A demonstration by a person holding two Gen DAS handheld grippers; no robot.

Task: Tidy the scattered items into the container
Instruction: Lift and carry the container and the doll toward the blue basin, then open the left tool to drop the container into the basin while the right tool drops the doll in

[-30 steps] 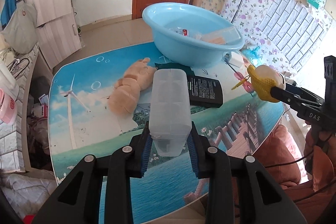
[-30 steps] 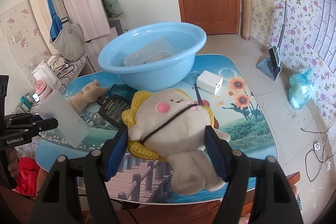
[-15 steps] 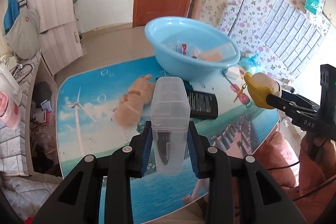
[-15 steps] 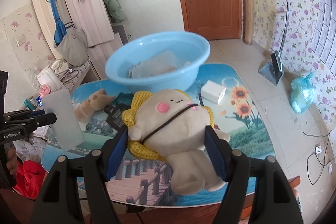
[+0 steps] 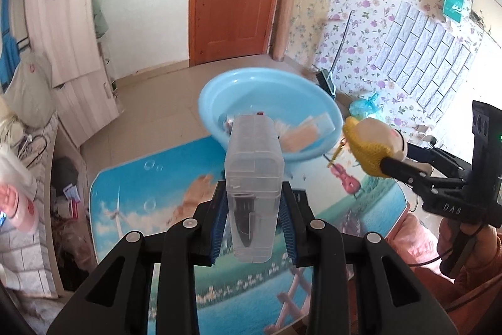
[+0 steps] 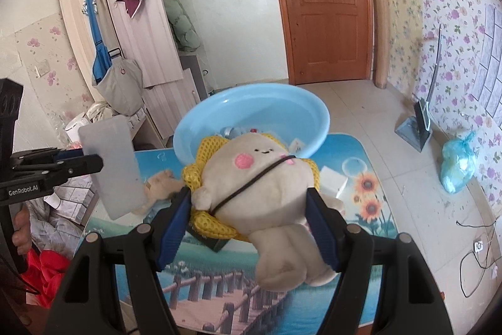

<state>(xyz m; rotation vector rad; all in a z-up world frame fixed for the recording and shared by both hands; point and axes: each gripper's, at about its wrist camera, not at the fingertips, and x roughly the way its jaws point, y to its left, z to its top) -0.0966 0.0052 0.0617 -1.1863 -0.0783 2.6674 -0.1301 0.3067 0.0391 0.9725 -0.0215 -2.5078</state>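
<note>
My left gripper (image 5: 253, 225) is shut on a clear plastic box (image 5: 254, 187), held high above the table; the same box (image 6: 109, 167) shows at the left of the right wrist view. My right gripper (image 6: 249, 222) is shut on a beige plush toy with a yellow mesh collar (image 6: 266, 178), also raised; that plush (image 5: 371, 146) hangs just right of the basin in the left wrist view. The light-blue basin (image 5: 219, 102) (image 6: 313, 115) stands at the table's far end and holds a few small items. A tan teddy bear (image 6: 158, 189) lies on the table, partly hidden by the box.
The table (image 6: 360, 146) carries a printed scenery cover. On it lie a white charger block (image 6: 334, 181) right of the basin and a dark flat item (image 6: 216, 242) under the plush. A wooden door, wardrobe, dustpan (image 6: 415, 127) and blue bag (image 6: 456, 164) stand beyond.
Both grippers have risen well above the table with their loads, so table and basin look smaller and lower. The box now overlaps the basin in the left wrist view.
</note>
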